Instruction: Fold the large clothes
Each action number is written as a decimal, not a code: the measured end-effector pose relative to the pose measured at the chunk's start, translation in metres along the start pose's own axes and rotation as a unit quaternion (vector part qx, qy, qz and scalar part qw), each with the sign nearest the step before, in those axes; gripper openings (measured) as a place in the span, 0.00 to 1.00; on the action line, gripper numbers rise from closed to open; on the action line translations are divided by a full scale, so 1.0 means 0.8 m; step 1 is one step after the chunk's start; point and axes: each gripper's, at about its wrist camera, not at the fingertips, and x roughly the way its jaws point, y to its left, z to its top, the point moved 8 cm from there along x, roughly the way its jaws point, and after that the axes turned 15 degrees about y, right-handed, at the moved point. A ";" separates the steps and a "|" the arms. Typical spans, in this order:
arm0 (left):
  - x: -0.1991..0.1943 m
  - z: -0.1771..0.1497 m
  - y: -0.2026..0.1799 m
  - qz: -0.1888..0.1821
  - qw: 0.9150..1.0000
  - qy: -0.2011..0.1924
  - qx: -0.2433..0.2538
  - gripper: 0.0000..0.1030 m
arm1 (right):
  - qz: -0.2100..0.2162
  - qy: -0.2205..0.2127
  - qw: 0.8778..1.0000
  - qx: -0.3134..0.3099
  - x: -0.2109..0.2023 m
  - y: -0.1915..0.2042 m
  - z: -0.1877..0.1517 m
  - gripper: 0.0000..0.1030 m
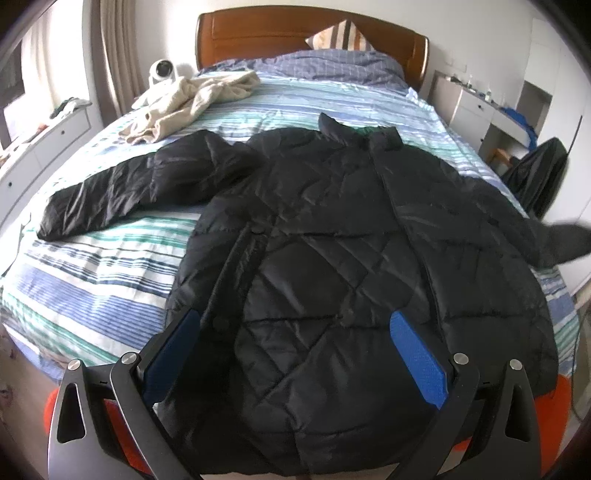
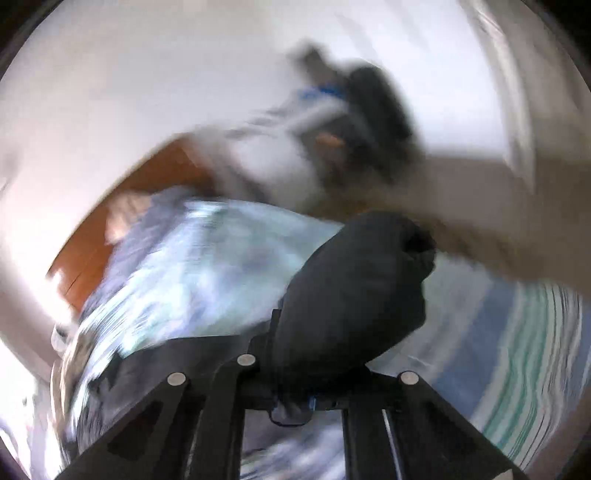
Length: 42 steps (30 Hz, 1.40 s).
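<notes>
A striped bedsheet point(image 1: 110, 266) in blue, green and white is covering the bed, running up to a wooden headboard point(image 1: 266, 35). A striped cushion point(image 1: 341, 35) is leaning against that headboard above a blue checked pillow point(image 1: 332, 64). A cream garment point(image 1: 188, 99) is lying crumpled near the far left corner, just beside a small white camera point(image 1: 162, 72). White drawers point(image 1: 469, 110) are standing to the right of the bed
</notes>
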 end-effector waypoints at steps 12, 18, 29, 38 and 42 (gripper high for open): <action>0.008 -0.017 0.019 -0.031 0.999 0.007 -0.024 0.99 | 0.128 0.051 0.920 -0.367 -0.030 0.397 -0.232 0.09; 0.019 -0.032 0.035 -0.084 0.995 0.025 -0.049 0.99 | 0.142 0.179 0.881 -0.415 0.034 0.445 -0.388 0.67; 0.038 0.016 -0.020 -0.263 0.963 0.055 -0.034 0.98 | 0.158 0.174 0.887 -0.398 -0.045 0.390 -0.411 1.00; 0.114 0.071 -0.102 -0.168 0.979 0.108 0.043 0.08 | 0.148 0.166 0.935 -0.277 -0.094 0.281 -0.346 1.00; 0.072 0.131 -0.086 -0.135 0.988 0.043 0.066 0.07 | 0.145 0.165 0.940 -0.260 -0.075 0.251 -0.291 0.92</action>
